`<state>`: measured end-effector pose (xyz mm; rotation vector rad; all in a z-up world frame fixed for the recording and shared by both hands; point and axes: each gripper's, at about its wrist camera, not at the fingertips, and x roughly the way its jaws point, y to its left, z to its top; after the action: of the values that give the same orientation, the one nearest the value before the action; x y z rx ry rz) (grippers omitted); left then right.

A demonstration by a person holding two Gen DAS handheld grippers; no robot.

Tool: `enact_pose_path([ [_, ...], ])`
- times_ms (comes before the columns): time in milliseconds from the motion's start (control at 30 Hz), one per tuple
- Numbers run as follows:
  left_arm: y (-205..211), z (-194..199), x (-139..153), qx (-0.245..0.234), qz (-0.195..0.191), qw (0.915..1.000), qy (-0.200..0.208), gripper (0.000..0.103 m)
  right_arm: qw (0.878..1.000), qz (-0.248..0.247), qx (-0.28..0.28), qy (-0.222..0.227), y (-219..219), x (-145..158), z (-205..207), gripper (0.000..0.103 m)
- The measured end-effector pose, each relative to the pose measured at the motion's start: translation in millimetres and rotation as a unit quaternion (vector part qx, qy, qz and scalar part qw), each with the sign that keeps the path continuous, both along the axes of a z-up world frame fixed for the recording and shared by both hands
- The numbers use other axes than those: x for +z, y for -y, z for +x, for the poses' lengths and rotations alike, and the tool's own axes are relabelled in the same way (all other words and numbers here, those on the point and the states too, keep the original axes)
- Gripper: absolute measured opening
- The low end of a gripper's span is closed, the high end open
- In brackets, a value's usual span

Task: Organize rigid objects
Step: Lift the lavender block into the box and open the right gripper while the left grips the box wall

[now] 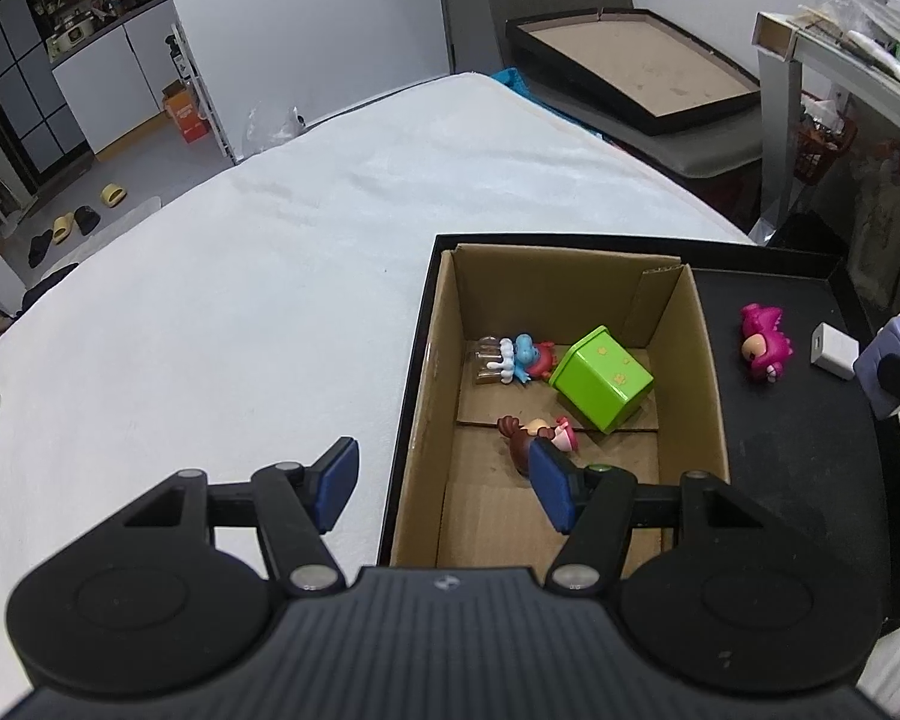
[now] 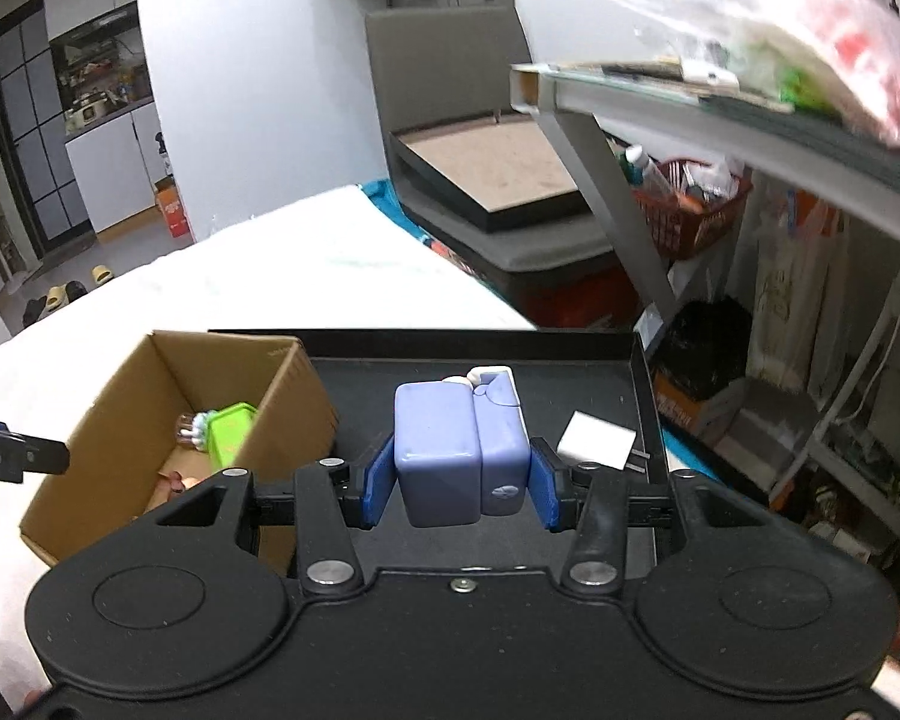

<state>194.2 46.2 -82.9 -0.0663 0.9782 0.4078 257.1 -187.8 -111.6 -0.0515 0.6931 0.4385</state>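
A soft white cloth covered the desk (image 1: 222,276), which stood in a cluttered room with a grey chair (image 2: 450,120) and metal shelving (image 2: 720,114) behind it. On the cloth lay a shallow black tray (image 1: 798,480), and inside its left part stood an open corrugated cardboard box (image 1: 705,360) holding a glossy green cube (image 1: 600,378) and two small plastic figures, while a pink figure (image 1: 765,351) and a white block (image 1: 834,351) lay on the tray right of the box. The left claw (image 1: 444,486) hung released over the box's near-left edge, and the right claw (image 2: 459,483) was clenched on a smooth lilac block toy (image 2: 456,456), held above the tray right of the box.
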Motion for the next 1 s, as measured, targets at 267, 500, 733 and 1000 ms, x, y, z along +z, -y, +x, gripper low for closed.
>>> enact_pose_path([
  [267, -9.2, -7.2, 1.8, -0.001, -0.02, 0.9997, 0.011, 0.061, 1.0, 0.004, -0.01, -0.018, -6.4, 8.8, -11.8, 0.045],
  [500, -22.7, -12.5, -0.9, 0.007, -0.04, 0.9991, 0.016, 0.061, 0.999, 0.015, -0.021, -0.019, -13.1, 22.8, -18.2, 0.045],
  [733, -40.3, -18.7, -5.7, 0.017, -0.059, 0.9979, 0.02, 0.061, 0.999, 0.019, -0.014, -0.023, -28.1, 35.2, -21.6, 0.045],
  [1000, -60.4, -21.9, -20.2, 0.038, -0.092, 0.9946, 0.029, 0.061, 1.0, 0.001, 0.007, -0.022, -56.7, 41.1, -26.0, 0.045],
])
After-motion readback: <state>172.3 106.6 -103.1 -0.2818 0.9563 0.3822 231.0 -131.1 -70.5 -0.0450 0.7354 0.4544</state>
